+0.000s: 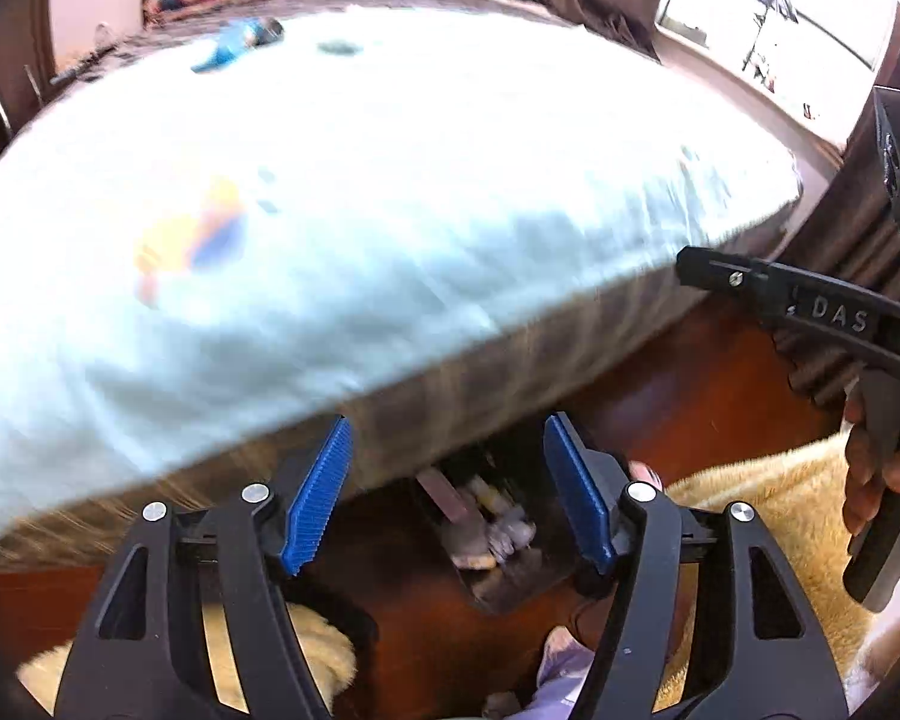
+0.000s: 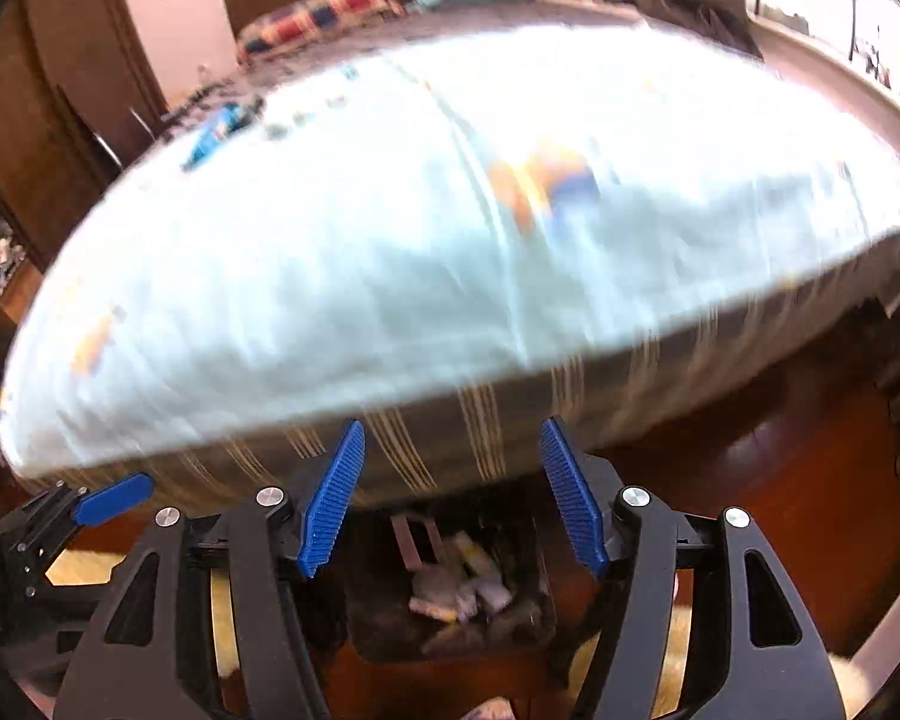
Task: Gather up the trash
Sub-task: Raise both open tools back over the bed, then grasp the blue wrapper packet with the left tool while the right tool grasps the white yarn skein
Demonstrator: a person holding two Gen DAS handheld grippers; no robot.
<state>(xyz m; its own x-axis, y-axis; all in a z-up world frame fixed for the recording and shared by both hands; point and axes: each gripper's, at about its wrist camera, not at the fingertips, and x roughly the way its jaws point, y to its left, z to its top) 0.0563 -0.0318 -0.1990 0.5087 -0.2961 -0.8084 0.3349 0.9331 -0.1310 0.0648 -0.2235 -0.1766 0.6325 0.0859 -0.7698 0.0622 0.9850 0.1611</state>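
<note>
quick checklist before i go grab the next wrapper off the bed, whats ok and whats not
1. Left gripper empty and open: ok, nothing between the blue pads.
2. Right gripper empty and open: ok.
3. Trash bin in place on the floor at the foot of the bed: ok, wrappers already inside.
4. Trash left on the bed: ok, orange and blue wrapper mid-sheet, blue wrapper near the far edge.
5. Target sharp enough to aim at: not ok, both views are motion-blurred.
6. Other small scraps on the sheet: cannot tell.
</note>
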